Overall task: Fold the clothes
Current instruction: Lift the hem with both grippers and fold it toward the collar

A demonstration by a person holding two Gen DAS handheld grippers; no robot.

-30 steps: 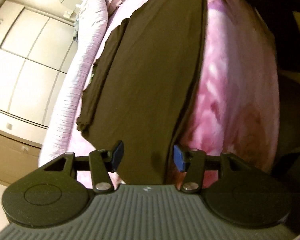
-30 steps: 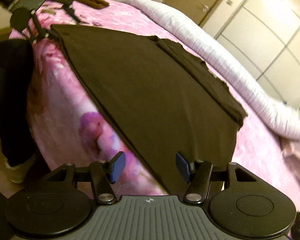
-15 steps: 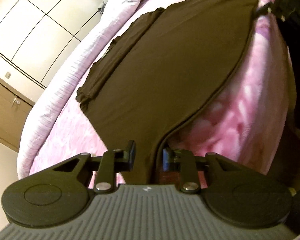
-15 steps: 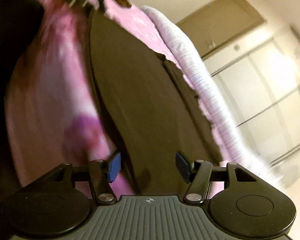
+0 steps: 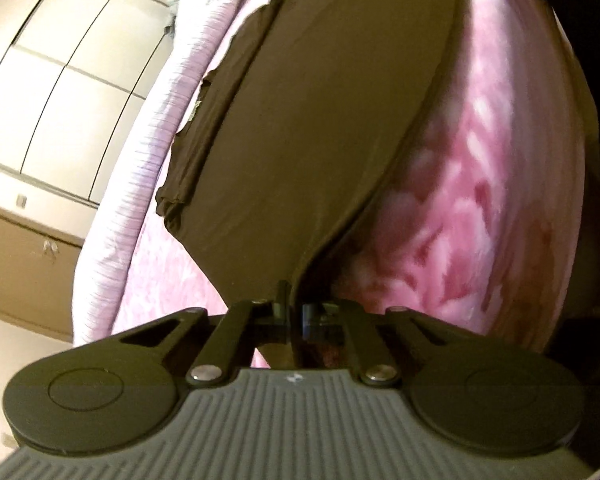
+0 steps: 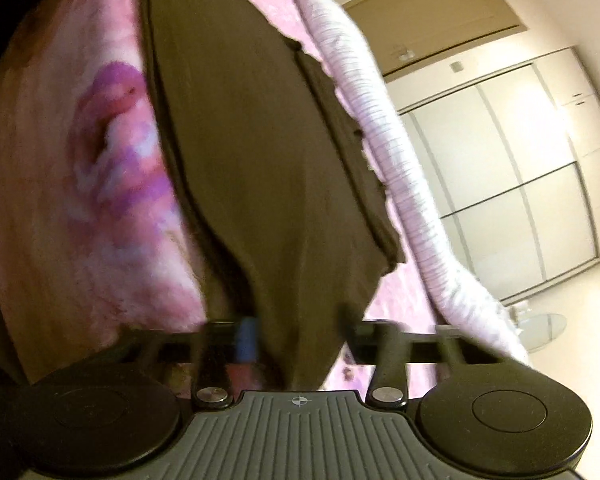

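The dark brown garment [image 5: 320, 128] lies spread flat on a bed covered by a pink floral blanket [image 5: 480, 184], extending forward and away from both pairs of fingers. The left gripper [image 5: 296, 312] has its fingers pressed nearly together, pinching the near corner of the garment, which rises into the narrow gap between them. The right gripper [image 6: 296, 334] holds its fingers spread, with the opposite near corner of the garment [image 6: 260, 160] hanging between them; the cloth touches the blue pad of the left-hand finger [image 6: 247, 340], while the right-hand finger is blurred and contact there cannot be determined. A folded sleeve [image 6: 340, 132] lies along the garment's far edge, to the right of the right fingers. Beyond it runs a pale striped quilt roll [image 6: 400, 168]. White wardrobe doors [image 6: 520, 168] stand past the bed, to the right of the right fingers and to the left of the left fingers.
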